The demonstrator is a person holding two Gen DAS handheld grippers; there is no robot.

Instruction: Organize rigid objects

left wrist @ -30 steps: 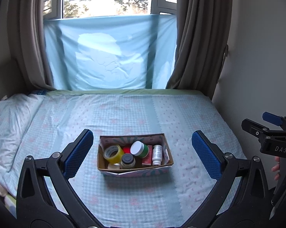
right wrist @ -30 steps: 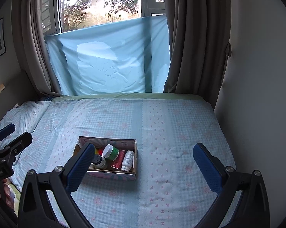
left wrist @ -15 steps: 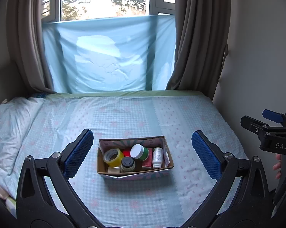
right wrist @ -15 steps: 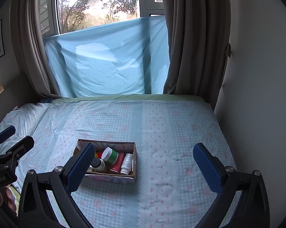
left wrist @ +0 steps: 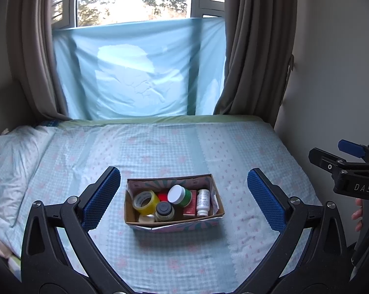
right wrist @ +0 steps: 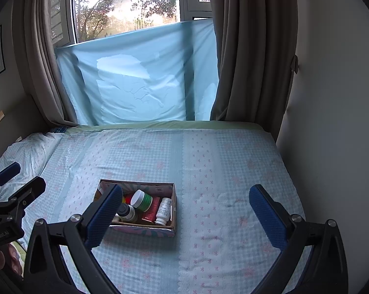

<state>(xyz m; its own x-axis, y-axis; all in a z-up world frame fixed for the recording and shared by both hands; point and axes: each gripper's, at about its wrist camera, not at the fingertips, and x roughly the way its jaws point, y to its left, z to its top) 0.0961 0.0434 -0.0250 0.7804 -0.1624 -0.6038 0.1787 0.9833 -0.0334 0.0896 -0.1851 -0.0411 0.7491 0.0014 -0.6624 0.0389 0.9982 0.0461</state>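
Note:
An open cardboard box sits on the bed. It holds a yellow tape roll, a green jar with a white lid, a dark-lidded jar, a red carton and a white bottle. My left gripper is open and empty, hovering short of the box with its blue pads wide on either side. My right gripper is open and empty too, with the box low and left. Its left pad hides the box's left end.
The bed wears a pale blue checked sheet, with a pillow at the left. A bare wall runs along the bed's right edge. Brown curtains and a blue cloth cover the window behind. Fingers hold the right gripper's handle.
Both views have tilted up slightly, showing more of the window. The box and its contents have not moved, and both grippers have stayed open.

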